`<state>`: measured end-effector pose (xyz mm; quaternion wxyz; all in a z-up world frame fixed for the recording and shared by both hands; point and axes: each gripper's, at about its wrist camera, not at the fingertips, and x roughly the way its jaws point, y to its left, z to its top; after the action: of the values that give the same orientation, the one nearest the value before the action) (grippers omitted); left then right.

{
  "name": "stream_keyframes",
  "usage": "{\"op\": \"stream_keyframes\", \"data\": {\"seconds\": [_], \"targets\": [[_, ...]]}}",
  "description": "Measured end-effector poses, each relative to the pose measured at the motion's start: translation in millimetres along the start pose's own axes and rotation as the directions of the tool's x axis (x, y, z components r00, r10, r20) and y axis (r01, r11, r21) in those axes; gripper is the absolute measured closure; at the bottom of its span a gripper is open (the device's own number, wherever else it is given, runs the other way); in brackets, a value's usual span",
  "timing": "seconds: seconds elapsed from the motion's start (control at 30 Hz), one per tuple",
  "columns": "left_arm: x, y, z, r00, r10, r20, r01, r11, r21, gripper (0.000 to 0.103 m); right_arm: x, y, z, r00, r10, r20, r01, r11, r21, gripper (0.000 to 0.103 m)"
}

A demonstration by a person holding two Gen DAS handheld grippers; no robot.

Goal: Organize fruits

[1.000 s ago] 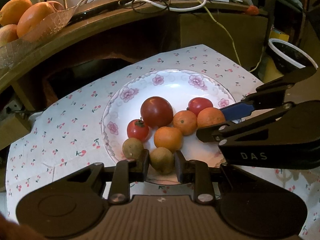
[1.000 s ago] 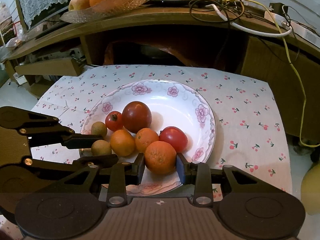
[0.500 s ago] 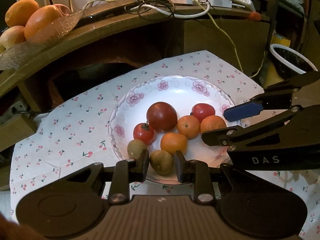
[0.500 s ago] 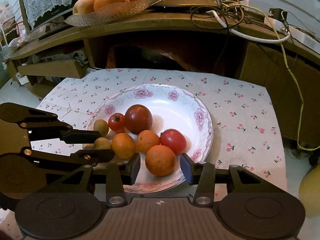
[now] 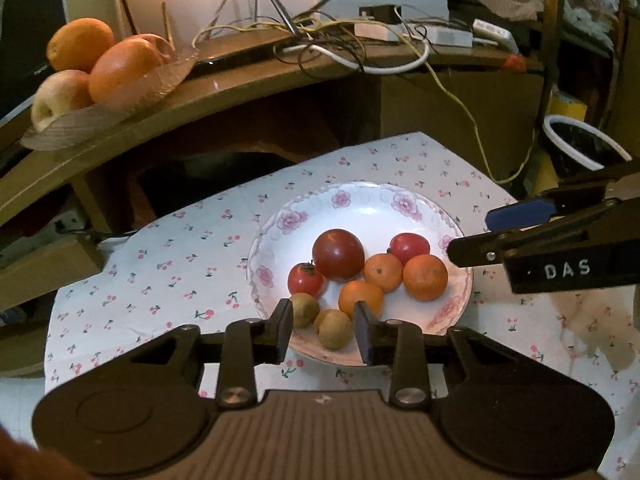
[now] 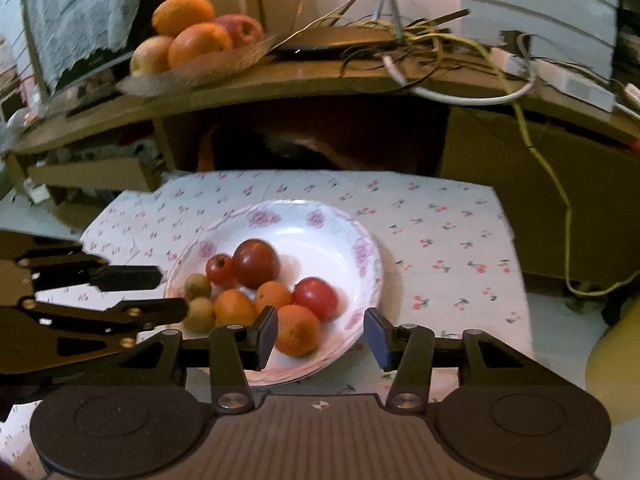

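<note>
Plate: white round ceramic plate with pink flower rim [image 5: 412, 204] [image 6: 362, 250], on a white cherry-print cloth [image 5: 168, 264] [image 6: 440, 232].
Plate contents: 1 large dark red tomato [image 5: 338, 254] [image 6: 256, 263], 2 smaller red tomatoes [image 5: 305, 279] [image 5: 409, 247], 3 small orange tangerines [image 5: 425, 277] [image 5: 383, 272] [image 5: 360, 297], 2 brown fuzzy kiwis [image 5: 304, 309] [image 5: 333, 329], all clustered at the near side.
Bowl on shelf: clear glass bowl [image 5: 132, 96] [image 6: 224, 62] on the wooden shelf [image 5: 248, 84] behind, holding oranges and apples.
Left gripper [image 5: 323, 330]: black, fingers spread apart, gripping nothing; 1 kiwi lies between them, clear of both pads, over the plate's near rim.
Right gripper [image 6: 322, 334]: fingers wide apart, empty; the nearest tangerine [image 6: 298, 336] sits between them, close to the left pad, apart from the blue right pad [image 6: 376, 336].
</note>
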<state>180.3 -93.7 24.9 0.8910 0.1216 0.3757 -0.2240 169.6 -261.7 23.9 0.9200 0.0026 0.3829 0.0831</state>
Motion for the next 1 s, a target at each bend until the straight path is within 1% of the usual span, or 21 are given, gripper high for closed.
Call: {"op": "stream_keyframes", "data": {"seconds": [0.2, 0.27, 0.3, 0.37, 0.5, 0.63, 0.67, 0.73, 0.77, 0.93, 1.0], "targets": [[-13.2, -10.7, -10.0, 1.0, 0.001, -0.001, -0.001, 1.0, -0.006, 0.062, -19.9, 0.1, -8.0, 1.0, -0.001, 0.007, 0.001, 1.0, 0.027, 0.052], [-18.0, -15.0, -13.7, 1.0, -0.001, -0.003, 0.001, 1.0, -0.01, 0.06, -27.4, 3.7, -14.1, 1.0, -0.004, 0.006, 0.004, 1.0, 0.027, 0.049], [-21.3, -16.6, -16.0, 1.0, -0.002, -0.002, 0.002, 1.0, -0.018, 0.057, -30.3, 5.3, -17.2, 1.0, -0.006, 0.004, 0.005, 1.0, 0.029, 0.049], [-26.6, -19.1, -19.3, 1.0, -0.002, -0.002, 0.002, 0.999, -0.032, 0.055, -35.9, 7.9, -23.3, 1.0, -0.012, 0.003, 0.012, 0.999, 0.031, 0.049], [-38.3, -24.1, -29.0, 1.0, 0.007, -0.001, -0.007, 0.998, -0.058, 0.047, -47.6, 9.7, -35.2, 1.0, -0.019, -0.003, 0.019, 0.998, 0.056, 0.049], [-47.9, -27.1, -40.8, 1.0, 0.018, -0.008, -0.019, 0.995, -0.1, 0.032, -63.3, 12.5, -50.7, 1.0, -0.026, -0.006, 0.027, 0.996, 0.084, 0.049], [-50.4, -27.9, -43.8, 1.0, 0.019, -0.009, -0.02, 0.994, -0.109, 0.03, -66.3, 13.6, -54.5, 1.0, -0.027, -0.008, 0.028, 0.995, 0.093, 0.049], [-55.4, -30.8, -49.8, 1.0, 0.025, -0.012, -0.026, 0.992, -0.122, 0.023, -72.9, 16.9, -63.3, 0.999, -0.029, -0.015, 0.031, 0.994, 0.106, 0.049], [-57.8, -32.1, -52.7, 1.0, 0.029, -0.013, -0.03, 0.992, -0.125, 0.022, -76.0, 18.8, -67.9, 0.999, -0.027, -0.019, 0.029, 0.993, 0.111, 0.049], [-70.4, -43.0, -68.5, 0.998, 0.07, -0.01, -0.07, 0.991, -0.113, 0.006, -90.3, 28.1, -86.0, 0.999, -0.024, -0.027, 0.027, 0.991, 0.134, 0.048], [-74.4, -47.9, -73.9, 0.997, 0.082, -0.011, -0.083, 0.992, -0.1, 0.004, -95.1, 30.4, -91.9, 0.999, -0.029, -0.029, 0.033, 0.99, 0.139, 0.048]]}}
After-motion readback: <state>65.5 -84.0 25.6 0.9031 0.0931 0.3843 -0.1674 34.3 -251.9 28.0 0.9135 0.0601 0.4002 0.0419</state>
